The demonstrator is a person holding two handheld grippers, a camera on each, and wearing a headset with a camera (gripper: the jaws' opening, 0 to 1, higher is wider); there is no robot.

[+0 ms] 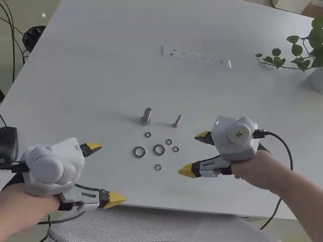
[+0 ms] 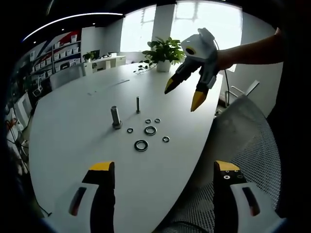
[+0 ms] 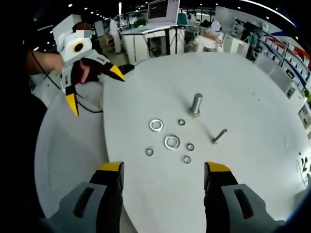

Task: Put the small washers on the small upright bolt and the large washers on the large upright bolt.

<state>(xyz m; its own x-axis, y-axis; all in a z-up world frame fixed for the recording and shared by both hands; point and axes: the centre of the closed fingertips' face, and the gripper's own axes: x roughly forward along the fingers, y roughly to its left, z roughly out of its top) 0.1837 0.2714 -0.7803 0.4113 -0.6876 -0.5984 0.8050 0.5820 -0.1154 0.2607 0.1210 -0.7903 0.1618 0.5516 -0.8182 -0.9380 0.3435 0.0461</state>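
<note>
Right, a broad white table (image 1: 101, 65), pale and smooth. A white power strip (image 1: 196, 57) lies flat at its far middle and a potted plant (image 1: 303, 48) trails leaves over the far right corner. Centre table, the large bolt (image 1: 146, 115) stands upright, the small bolt (image 1: 177, 120) upright just to its right. Loose on the surface just nearer than the bolts are the two large washers (image 1: 139, 152), side by side but apart. The four small washers (image 1: 168, 141) are scattered flat around them, none touching a bolt.

The left gripper (image 1: 107, 172) hovers over the near left edge, claw spread wide and holding nothing. The right gripper (image 1: 192, 153) hangs to the right of the washers, claw wide too, nothing in it. A grey mesh chair (image 1: 151, 227) shows at the near edge.

The left gripper view catches bright windows (image 2: 194, 19) beyond the table and shelves (image 2: 63, 46) along the left wall. The right gripper view shows desks (image 3: 146, 39) with a monitor (image 3: 164, 10) behind.
</note>
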